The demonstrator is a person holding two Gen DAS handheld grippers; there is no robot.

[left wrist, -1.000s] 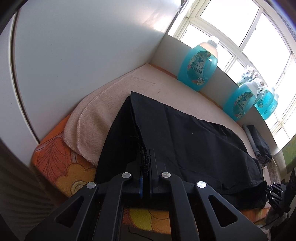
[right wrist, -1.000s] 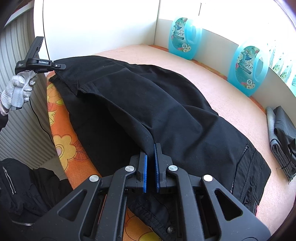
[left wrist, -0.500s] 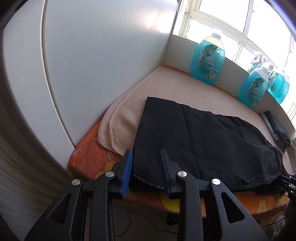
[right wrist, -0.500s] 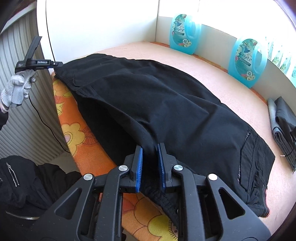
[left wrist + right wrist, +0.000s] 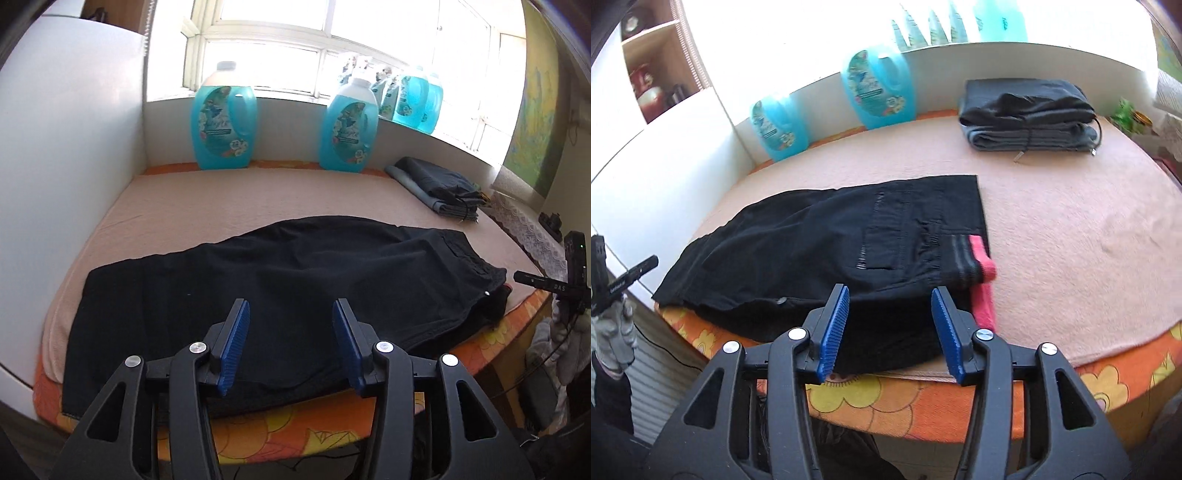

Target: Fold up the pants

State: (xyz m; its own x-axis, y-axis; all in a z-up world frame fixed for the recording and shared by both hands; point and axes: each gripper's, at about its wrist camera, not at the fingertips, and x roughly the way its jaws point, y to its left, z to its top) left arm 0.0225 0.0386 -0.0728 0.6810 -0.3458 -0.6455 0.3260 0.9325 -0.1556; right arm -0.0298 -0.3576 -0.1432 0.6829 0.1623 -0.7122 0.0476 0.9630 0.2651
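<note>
I have just let go of the black pants point(image 5: 280, 280) with both hands. My left claw point(image 5: 290, 343) and my right claw point(image 5: 890, 330) have both been spreading their jaws, and now each stands released with nothing between the blue pads; the cloth lies beyond and under them, not pinched.

The pants lie lengthwise along the near edge of the desk point(image 5: 1089, 229), on its peach cover, folded leg over leg as far as I can judge. In the right wrist view the waist end sits in front of me, with a zipped pocket and a pink band point(image 5: 984, 284) at the waist. In the left wrist view the leg end reaches toward the white wall at the left.

So I take the lengthwise fold as done, and the crosswise fold as the step to come. That calls for fresh grips: I would bring each claw down on a corner of one end, close on all layers at once, and carry that end over toward the other, keeping the edges level. The near edge hangs slightly over the flowered orange padding point(image 5: 960, 402), so the layers may slip apart.

Much is hard to tell. The black cloth swallows its own creases, so I cannot count the layers or see whether the hems line up. My claws hide the nearest strip of cloth. The window glare washes out the blue bottles point(image 5: 223, 118) and the sill behind them. A folded dark stack point(image 5: 1028, 114) lies at the far side, its makeup unclear.
</note>
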